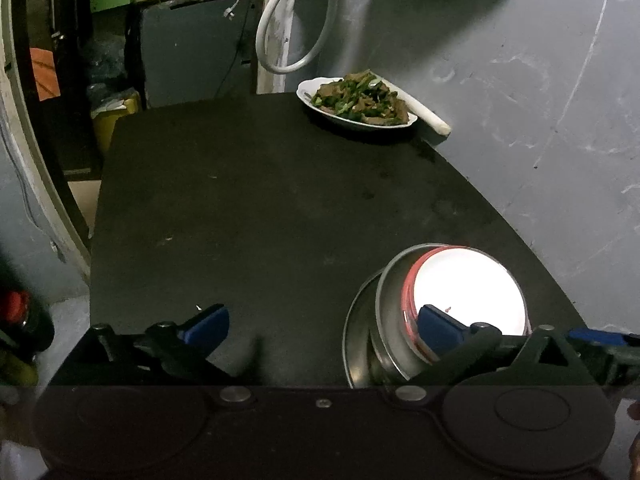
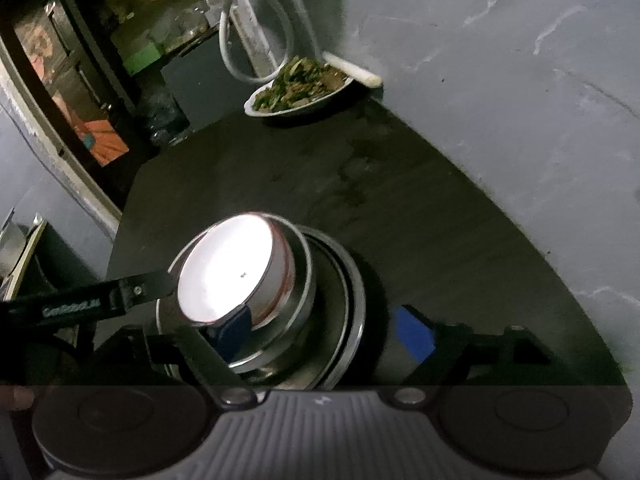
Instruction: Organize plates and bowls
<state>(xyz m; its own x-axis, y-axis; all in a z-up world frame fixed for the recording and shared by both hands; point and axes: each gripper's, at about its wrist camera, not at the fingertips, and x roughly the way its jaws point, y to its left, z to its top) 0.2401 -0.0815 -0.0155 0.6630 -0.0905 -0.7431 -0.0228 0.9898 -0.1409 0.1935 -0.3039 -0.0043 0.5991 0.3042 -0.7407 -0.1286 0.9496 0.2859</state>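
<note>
A red-rimmed white bowl sits in a steel bowl on a steel plate at the near right of the black table. The stack also shows in the right wrist view: white bowl, steel bowl, plate. My left gripper is open; its right finger lies over the stack, its left over bare table. My right gripper is open around the stack, its left finger by the white bowl's near rim. A white plate of cooked food sits at the far edge.
A grey wall runs along the table's right side. A white tube lies behind the food plate, and a white hose loop hangs above it. Dark shelves and clutter stand left of the table.
</note>
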